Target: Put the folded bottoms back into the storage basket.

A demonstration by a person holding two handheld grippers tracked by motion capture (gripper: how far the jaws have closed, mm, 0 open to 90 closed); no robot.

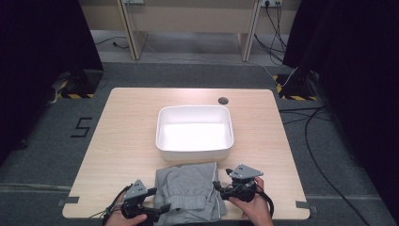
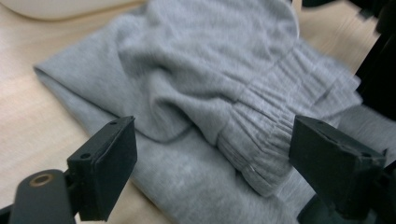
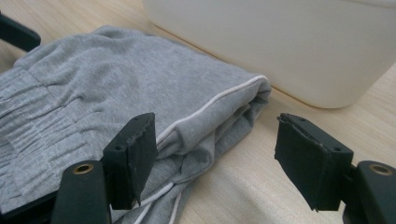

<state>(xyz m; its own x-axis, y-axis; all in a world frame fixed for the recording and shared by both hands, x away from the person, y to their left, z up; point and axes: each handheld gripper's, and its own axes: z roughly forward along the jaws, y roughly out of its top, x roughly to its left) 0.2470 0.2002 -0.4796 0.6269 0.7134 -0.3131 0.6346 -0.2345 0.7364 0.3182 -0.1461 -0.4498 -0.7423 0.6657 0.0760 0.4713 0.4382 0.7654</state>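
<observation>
Each hand holds a black two-jaw tool. The left gripper (image 1: 162,208) carries a grey three-cornered plate dotted with small dark holes on top of its black frame, and thin black cables loop out from its near left side. The right gripper (image 1: 217,186) bears the same grey triangular plate, with a thick black cable curling round its right side. Close up, the jaws are flat matt-black rectangular blocks with slightly chipped edges, each with small screw holes in its top face. A brass-coloured ringed hole shows in the black arm behind each jaw.
</observation>
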